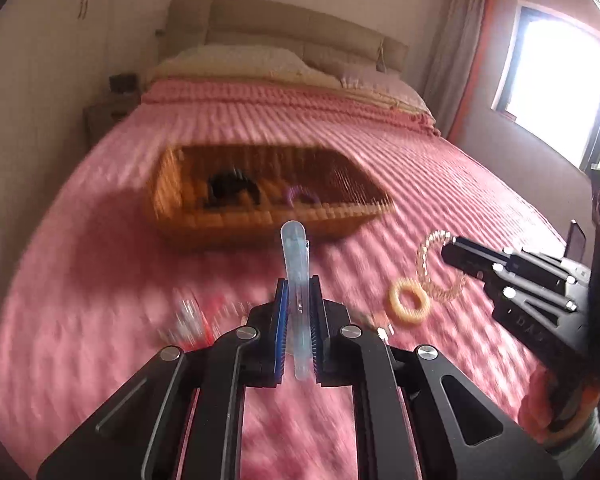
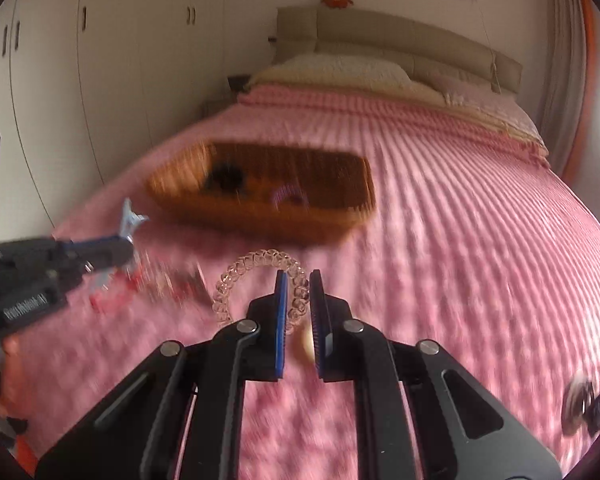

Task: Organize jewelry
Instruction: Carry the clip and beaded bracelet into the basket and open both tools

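From the left wrist, the left gripper point(image 1: 299, 304) is clamped on a pale blue hair clip point(image 1: 296, 264) standing up between its pads. Straight beyond lies a wicker basket point(image 1: 188, 208) on the pink bedspread point(image 1: 440, 184), with a black clip point(image 1: 230, 188) and a purple hair tie point(image 1: 300, 194) inside. To the right, a yellow ring point(image 1: 408, 300) lies on the bedspread, and the right gripper point(image 1: 450, 250) holds a clear coil bracelet point(image 1: 428, 256).

The right wrist view shows that grip close up: the pads are shut on the bracelet's near side, the loop hanging leftward. Only here are blurred red and clear things point(image 2: 140, 284) seen beneath the left gripper.
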Available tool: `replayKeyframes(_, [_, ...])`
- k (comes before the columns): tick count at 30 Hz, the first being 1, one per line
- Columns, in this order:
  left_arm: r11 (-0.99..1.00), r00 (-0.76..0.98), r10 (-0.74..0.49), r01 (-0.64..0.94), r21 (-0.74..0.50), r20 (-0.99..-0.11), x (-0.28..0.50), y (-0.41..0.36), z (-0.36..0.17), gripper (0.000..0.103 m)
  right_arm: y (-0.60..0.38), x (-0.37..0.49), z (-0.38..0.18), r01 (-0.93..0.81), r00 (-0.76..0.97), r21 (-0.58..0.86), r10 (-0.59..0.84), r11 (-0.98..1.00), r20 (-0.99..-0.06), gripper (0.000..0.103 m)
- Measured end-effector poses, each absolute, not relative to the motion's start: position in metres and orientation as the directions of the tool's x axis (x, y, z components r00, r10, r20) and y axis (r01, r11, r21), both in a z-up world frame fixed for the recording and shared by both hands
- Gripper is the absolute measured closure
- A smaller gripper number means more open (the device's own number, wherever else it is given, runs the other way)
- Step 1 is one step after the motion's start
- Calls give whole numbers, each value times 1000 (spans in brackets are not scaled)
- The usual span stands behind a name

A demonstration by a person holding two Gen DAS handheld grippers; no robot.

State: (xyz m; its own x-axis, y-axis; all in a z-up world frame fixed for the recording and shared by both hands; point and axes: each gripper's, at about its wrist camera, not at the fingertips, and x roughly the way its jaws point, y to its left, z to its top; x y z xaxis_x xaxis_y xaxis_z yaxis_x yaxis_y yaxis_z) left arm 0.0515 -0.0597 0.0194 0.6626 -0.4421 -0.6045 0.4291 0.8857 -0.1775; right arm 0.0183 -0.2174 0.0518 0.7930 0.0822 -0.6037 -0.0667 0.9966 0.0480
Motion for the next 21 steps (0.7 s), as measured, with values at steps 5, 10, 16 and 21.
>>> replayKeyframes(5, [890, 699, -427, 435, -133, -573, 95, -65, 42, 95, -216, 83, 75, -35, 807, 62, 65, 997, -587, 94])
replayKeyframes(10, [919, 752, -327, 393, -9, -572, 151, -85, 43, 95, -218, 161, 65, 17, 768, 51, 20, 999, -640, 94])
replayKeyframes(16, [902, 662, -354, 430, -52, -660, 210, -103, 17, 95, -229, 226, 25, 82, 651, 118, 36, 990, -758, 94])
replayKeyframes(21, [894, 608, -386, 431, -119, -694, 228, -105, -2, 95, -236, 239, 4, 101, 601, 128, 42, 987, -798, 94])
